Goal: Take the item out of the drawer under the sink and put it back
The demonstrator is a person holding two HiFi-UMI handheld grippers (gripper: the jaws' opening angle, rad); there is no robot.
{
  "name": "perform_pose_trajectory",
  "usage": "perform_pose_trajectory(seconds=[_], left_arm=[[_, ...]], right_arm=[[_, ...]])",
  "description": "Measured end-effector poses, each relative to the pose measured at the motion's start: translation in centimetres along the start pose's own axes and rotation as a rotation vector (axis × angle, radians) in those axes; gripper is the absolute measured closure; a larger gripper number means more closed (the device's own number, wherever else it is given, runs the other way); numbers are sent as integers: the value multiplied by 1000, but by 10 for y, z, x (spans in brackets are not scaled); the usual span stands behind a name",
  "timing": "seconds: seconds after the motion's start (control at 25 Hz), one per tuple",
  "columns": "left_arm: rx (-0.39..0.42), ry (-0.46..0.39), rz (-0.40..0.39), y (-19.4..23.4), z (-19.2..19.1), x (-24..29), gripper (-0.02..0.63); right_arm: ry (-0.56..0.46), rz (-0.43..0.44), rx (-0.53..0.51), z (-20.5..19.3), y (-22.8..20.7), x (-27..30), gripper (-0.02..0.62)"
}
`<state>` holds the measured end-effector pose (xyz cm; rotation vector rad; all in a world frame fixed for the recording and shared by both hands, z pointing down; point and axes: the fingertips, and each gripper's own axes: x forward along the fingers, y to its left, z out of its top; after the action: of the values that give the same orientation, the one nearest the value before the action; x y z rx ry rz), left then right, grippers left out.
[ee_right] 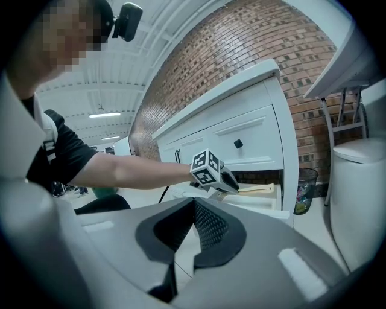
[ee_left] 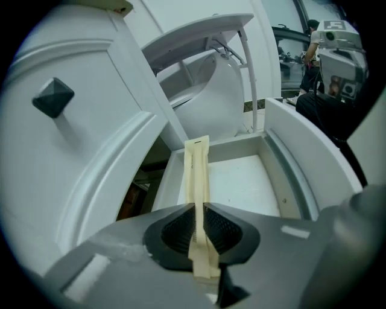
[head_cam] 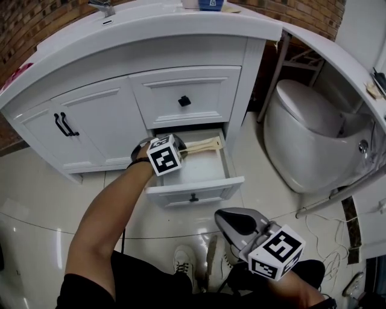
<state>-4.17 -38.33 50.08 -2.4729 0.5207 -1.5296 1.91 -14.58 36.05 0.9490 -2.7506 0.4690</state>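
left gripper (ee_left: 199, 212) pinching near end of the cream strip (ee_left: 197, 166), which points to 12 o'clock over the open drawer (ee_left: 253, 187). i'd lift straight, level, clear of the walls. right gripper (ee_right: 194, 208) pressed together, empty

Logged a white toilet (head_cam: 301, 139) well right of the tongs (head_cam: 202, 145), lid down. Noted a shut upper drawer (head_cam: 205, 84) directly above the tongs, black knob (head_cam: 184, 101) at its middle. Marked two cabinet doors (head_cam: 99, 117) up and left of the tongs, with paired black handles (head_cam: 63, 125). Spotted brick wall (head_cam: 301, 12) far behind, plus a faucet (head_cam: 102, 6) and a blue object (head_cam: 210, 4) high above the tongs. Tagged a white cable (head_cam: 313, 228) on glossy floor tiles (head_cam: 36, 199), below-right of the tongs. Caught a mesh waste bin (ee_right: 306, 181) just right of the tongs in the right gripper view.
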Motion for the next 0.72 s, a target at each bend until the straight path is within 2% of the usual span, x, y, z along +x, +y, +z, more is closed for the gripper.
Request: perform_pose_trajectory(seconds=[0.12, 0.32, 0.52, 0.72], left_arm=[[3, -27, 37, -2, 2, -28, 558], [-26, -129, 119, -16, 19, -92, 558], [-6, -186, 202, -34, 35, -143, 558], [-71, -293, 259, -65, 47, -198, 557]], right_arm=[[-13, 5, -15, 4, 10, -4, 592], [-43, 11, -27, 9, 28, -17, 592], [-73, 16, -34, 14, 41, -26, 592], [-93, 39, -43, 19, 55, -31, 592]])
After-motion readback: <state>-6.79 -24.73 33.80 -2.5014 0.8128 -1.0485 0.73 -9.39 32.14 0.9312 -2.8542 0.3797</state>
